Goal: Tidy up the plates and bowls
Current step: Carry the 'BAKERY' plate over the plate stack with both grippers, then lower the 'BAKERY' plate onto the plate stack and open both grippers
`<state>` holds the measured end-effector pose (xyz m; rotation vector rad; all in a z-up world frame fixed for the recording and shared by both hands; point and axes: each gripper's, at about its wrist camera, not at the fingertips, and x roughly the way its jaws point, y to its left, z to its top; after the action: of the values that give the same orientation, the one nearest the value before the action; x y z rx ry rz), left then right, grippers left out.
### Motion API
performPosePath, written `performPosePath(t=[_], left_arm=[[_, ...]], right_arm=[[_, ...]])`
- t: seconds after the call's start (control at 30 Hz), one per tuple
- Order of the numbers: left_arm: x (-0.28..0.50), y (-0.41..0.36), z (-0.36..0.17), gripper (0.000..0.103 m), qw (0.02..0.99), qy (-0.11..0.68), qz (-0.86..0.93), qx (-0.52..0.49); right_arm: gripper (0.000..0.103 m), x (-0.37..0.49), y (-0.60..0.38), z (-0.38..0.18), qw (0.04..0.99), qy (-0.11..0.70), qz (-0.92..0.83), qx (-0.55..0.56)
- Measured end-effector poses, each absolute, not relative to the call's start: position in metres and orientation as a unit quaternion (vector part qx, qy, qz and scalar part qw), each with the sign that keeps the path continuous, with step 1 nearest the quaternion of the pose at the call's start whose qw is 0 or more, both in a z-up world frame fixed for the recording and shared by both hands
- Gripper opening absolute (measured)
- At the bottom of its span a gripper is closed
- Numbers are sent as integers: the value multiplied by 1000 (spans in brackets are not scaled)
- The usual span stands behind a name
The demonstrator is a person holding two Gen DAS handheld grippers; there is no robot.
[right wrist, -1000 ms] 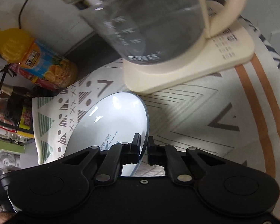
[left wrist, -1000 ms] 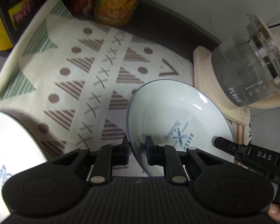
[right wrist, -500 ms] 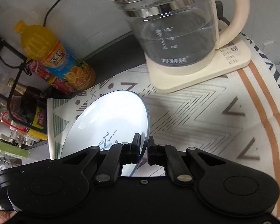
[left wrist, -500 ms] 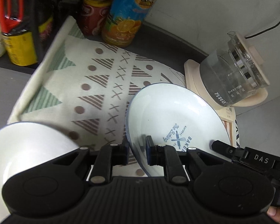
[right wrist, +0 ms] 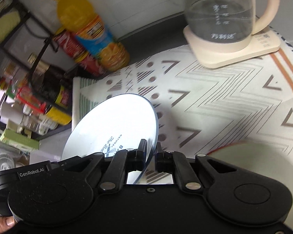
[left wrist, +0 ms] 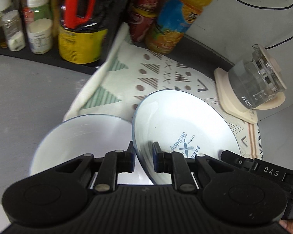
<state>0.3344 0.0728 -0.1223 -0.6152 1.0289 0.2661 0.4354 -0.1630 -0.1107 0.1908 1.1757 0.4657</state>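
Left gripper (left wrist: 142, 157) and right gripper (right wrist: 151, 157) both pinching opposite rims of printed plate (left wrist: 185, 128), sharing load, carrying it tilted above patterned mat (left wrist: 162, 74); second plate (left wrist: 84, 136) lying below, near mat's near-left corner, likely stacking target.

A black two-finger right gripper (right wrist: 150, 157) is clamping its jaws on the near rim of a white, blue-edged round plate (right wrist: 115, 124) printed with a blue baking logo, holding it tilted above a cream cloth with grey geometric patterns (right wrist: 224, 101). A clear glass kettle with a cream handle (right wrist: 224, 13) is sitting on its cream base behind. An orange juice bottle (right wrist: 93, 31) is standing upper left. A white red-rimmed bowl (right wrist: 263, 159) is showing lower right.
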Motion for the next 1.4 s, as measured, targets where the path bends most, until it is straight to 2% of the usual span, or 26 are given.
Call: performPosePath(t=[0.53,0.97,1.4], left_arm=[[281,93,-137,15,808,488,129,-303],[254,104,-159,16,792,500,131,-326],[247,112,-172,19,784,508,140,-329]], right_arm=[[8,383,-132,-118,801,552,224,63],[9,353,-110,-118,806,545,229,-7],[10,337,-90,-129,802,547,234,-54]])
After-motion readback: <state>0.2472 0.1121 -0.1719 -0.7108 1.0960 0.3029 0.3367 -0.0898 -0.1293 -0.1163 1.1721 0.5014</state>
